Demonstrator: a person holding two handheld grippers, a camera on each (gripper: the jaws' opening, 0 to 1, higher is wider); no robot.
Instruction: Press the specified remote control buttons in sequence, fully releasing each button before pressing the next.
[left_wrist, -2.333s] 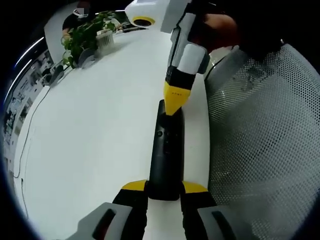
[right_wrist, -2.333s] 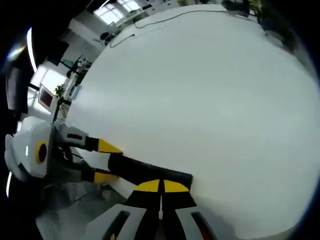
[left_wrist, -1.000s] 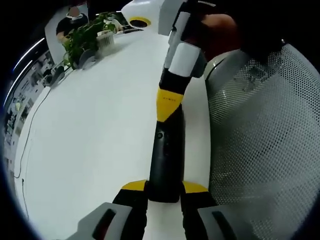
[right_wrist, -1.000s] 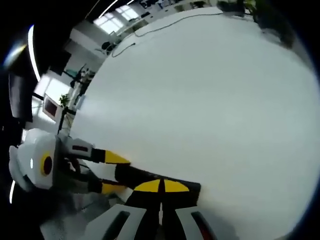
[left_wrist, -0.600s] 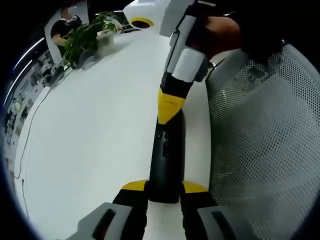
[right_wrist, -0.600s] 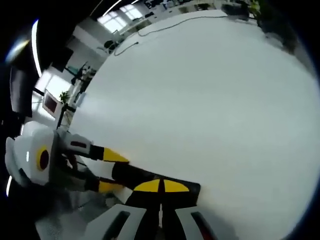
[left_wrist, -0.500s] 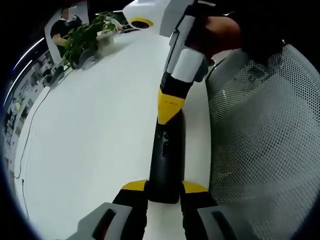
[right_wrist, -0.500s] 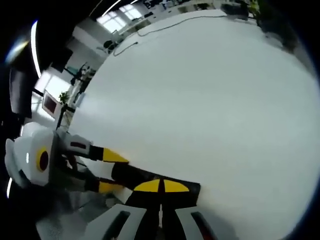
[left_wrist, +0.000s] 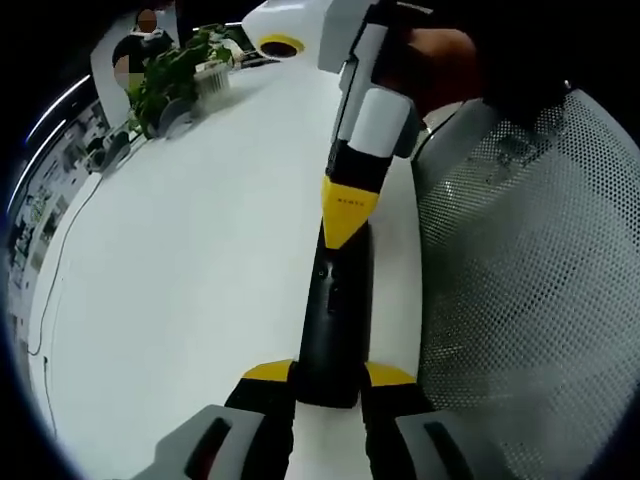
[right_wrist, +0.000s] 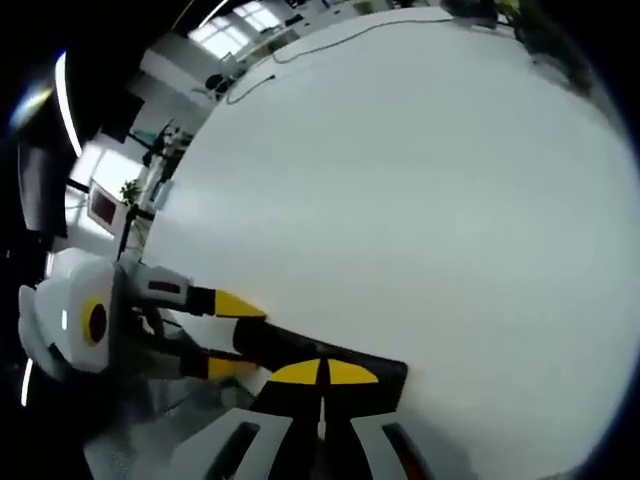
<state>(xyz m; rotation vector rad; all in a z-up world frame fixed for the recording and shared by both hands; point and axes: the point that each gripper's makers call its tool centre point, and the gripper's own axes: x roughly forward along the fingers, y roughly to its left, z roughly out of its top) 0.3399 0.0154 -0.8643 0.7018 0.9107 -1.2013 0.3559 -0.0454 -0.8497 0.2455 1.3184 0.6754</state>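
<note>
In the left gripper view, at 6 o'clock, the left gripper (left_wrist: 328, 378) clamps the black remote (left_wrist: 335, 310) on the white table (left_wrist: 180, 270) while the right gripper (left_wrist: 346, 220), tips together, meets its upper buttons from 12 o'clock; the right gripper view shows those closed tips (right_wrist: 322, 372) on the remote (right_wrist: 345, 362), a press judged underway, full release due next.

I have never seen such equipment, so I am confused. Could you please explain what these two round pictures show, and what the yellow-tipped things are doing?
No robot arm is here: a person holds a pair of tongs in each hand, each carrying its own fisheye camera. In the left gripper view, the left tongs clamp the near end of a black remote control, which lies on a white table. The right tongs, shut, come in from the top with their yellow tip on the remote's upper part. The right gripper view looks along those shut tongs onto the same remote, with the left tongs at its left. A potted plant stands at the far edge, and a mesh chair beside the table.
</note>
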